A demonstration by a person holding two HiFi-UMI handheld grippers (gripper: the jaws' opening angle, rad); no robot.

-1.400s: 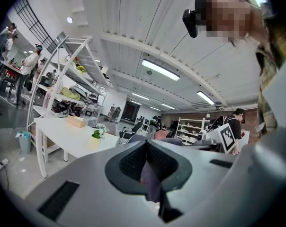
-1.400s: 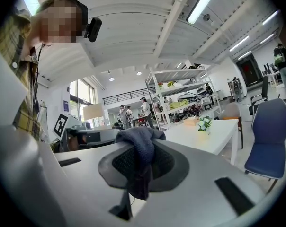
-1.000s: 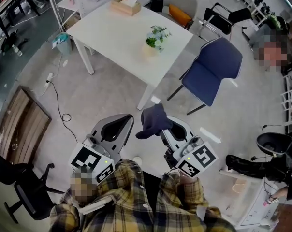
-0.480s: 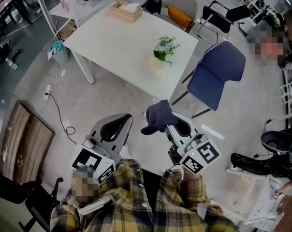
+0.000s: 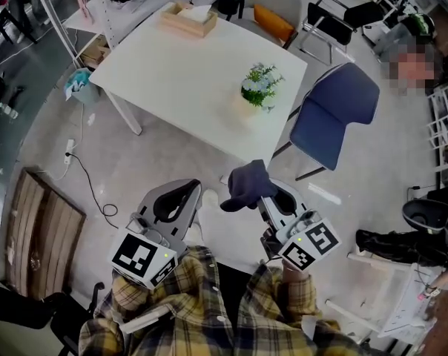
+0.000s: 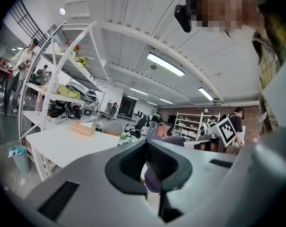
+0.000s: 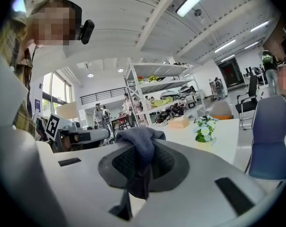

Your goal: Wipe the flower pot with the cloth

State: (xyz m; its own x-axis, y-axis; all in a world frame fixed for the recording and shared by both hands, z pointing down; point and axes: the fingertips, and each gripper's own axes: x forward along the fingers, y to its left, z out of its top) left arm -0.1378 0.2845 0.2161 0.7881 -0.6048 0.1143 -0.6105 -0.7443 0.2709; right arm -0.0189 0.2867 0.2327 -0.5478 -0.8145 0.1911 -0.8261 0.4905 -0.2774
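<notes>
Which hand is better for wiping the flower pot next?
The right. The right gripper is shut on the cloth, and the flower pot stands on the table ahead, nearer that side. The left gripper is shut and empty.

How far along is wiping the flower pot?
Done: the cloth is clamped in the right gripper. In hand: both grippers point toward the table, short of it; the left gripper is shut and empty. Left: reaching the flower pot and wiping it.
</notes>
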